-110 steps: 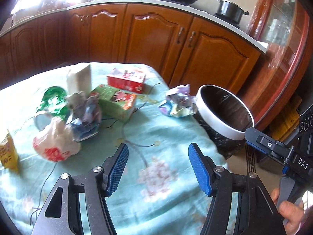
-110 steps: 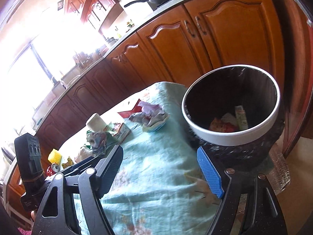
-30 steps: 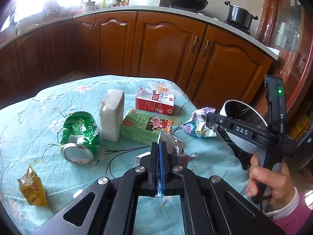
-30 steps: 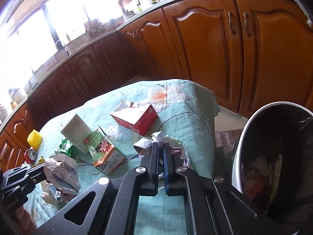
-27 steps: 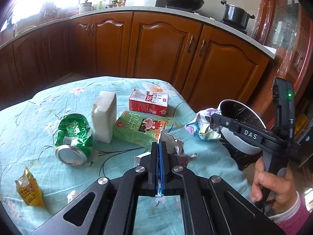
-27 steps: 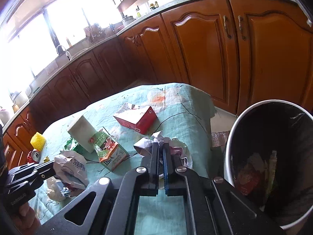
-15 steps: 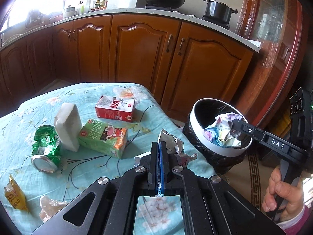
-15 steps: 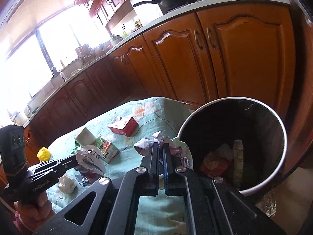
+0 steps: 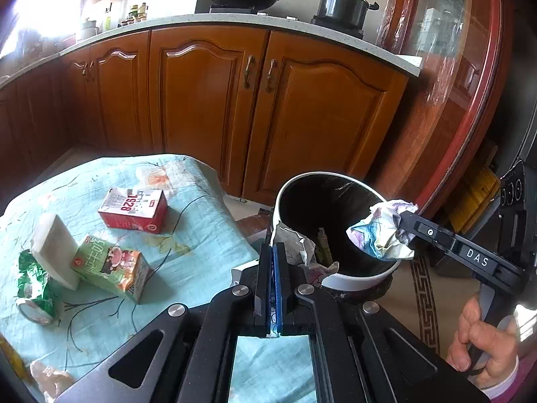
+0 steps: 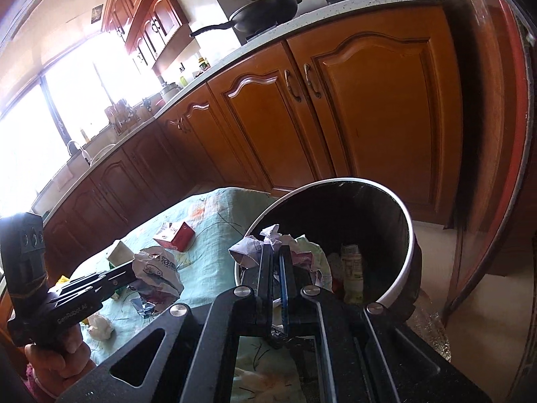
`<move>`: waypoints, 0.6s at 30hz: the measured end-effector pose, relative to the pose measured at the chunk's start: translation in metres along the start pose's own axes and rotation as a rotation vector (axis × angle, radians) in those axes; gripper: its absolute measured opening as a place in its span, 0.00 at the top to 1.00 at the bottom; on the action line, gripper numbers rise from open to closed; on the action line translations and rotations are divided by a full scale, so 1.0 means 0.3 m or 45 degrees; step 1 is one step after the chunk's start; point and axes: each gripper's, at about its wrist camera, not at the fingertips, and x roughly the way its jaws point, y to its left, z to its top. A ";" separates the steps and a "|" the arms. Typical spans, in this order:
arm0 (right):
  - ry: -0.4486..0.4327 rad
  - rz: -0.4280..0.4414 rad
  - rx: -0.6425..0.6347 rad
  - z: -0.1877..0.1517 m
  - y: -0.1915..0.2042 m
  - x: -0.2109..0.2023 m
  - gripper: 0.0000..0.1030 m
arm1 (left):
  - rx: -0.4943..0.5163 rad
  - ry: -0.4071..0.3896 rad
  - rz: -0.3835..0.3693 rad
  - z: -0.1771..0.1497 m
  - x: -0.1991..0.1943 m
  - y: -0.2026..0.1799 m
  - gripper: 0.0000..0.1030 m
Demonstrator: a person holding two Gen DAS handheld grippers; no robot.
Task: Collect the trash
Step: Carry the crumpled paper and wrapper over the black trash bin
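My left gripper (image 9: 274,252) is shut on a crumpled white wrapper (image 9: 295,241), held above the table's right edge beside the bin; it also shows in the right wrist view (image 10: 157,268). My right gripper (image 10: 274,255) is shut on a crumpled colourful paper wad (image 10: 258,245), held over the rim of the white-rimmed black-lined bin (image 10: 407,235). In the left wrist view that wad (image 9: 382,231) hangs over the bin's (image 9: 355,280) right rim. Trash lies inside the bin.
On the light-blue floral tablecloth (image 9: 201,208) lie a red carton (image 9: 134,206), a green carton (image 9: 110,265), a white block (image 9: 53,248), a crushed green can (image 9: 35,285) and small wrappers at the left edge. Wooden cabinets stand behind.
Both grippers closed on trash and lifted it off the table. They have moved right toward the bin; the right one now holds its wad over the bin's opening.
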 end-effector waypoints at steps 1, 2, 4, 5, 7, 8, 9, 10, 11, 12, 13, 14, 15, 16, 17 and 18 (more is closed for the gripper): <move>-0.001 -0.004 0.004 0.005 -0.008 0.001 0.97 | 0.004 0.003 -0.004 0.007 0.012 -0.006 1.00; -0.003 -0.008 0.008 0.008 -0.015 0.002 0.97 | 0.009 0.005 -0.006 0.013 0.022 -0.013 1.00; -0.007 -0.018 0.013 0.014 -0.028 0.004 0.97 | 0.024 0.010 -0.012 0.028 0.046 -0.026 1.00; -0.008 -0.022 0.013 0.015 -0.033 0.005 0.97 | 0.031 0.012 -0.014 0.037 0.057 -0.033 1.00; -0.009 -0.028 0.019 0.021 -0.044 0.007 0.97 | 0.044 0.012 -0.015 0.055 0.080 -0.052 1.00; -0.008 -0.033 0.021 0.025 -0.050 0.011 0.97 | 0.049 0.012 -0.019 0.064 0.091 -0.060 1.00; -0.007 -0.038 0.021 0.028 -0.055 0.015 0.97 | 0.052 0.011 -0.021 0.068 0.102 -0.072 1.00; -0.007 -0.043 0.021 0.031 -0.061 0.019 0.97 | 0.057 0.012 -0.024 0.076 0.114 -0.080 1.00; -0.005 -0.047 0.023 0.035 -0.066 0.024 0.97 | 0.061 0.013 -0.026 0.083 0.127 -0.087 1.00; -0.003 -0.051 0.025 0.038 -0.072 0.027 0.97 | 0.063 0.014 -0.027 0.088 0.139 -0.093 1.00; 0.000 -0.053 0.029 0.042 -0.078 0.033 0.97 | 0.065 0.017 -0.031 0.094 0.153 -0.100 1.00; 0.002 -0.055 0.031 0.044 -0.084 0.036 0.97 | 0.068 0.020 -0.034 0.100 0.167 -0.108 1.00; 0.005 -0.058 0.033 0.045 -0.090 0.041 0.97 | 0.069 0.023 -0.036 0.107 0.179 -0.113 1.00; 0.007 -0.062 0.036 0.048 -0.095 0.045 0.97 | 0.074 0.026 -0.038 0.112 0.192 -0.119 1.00; 0.009 -0.066 0.039 0.050 -0.101 0.050 0.97 | 0.081 0.030 -0.038 0.117 0.207 -0.125 1.00; 0.013 -0.071 0.044 0.052 -0.107 0.055 0.97 | 0.087 0.034 -0.035 0.123 0.220 -0.134 1.00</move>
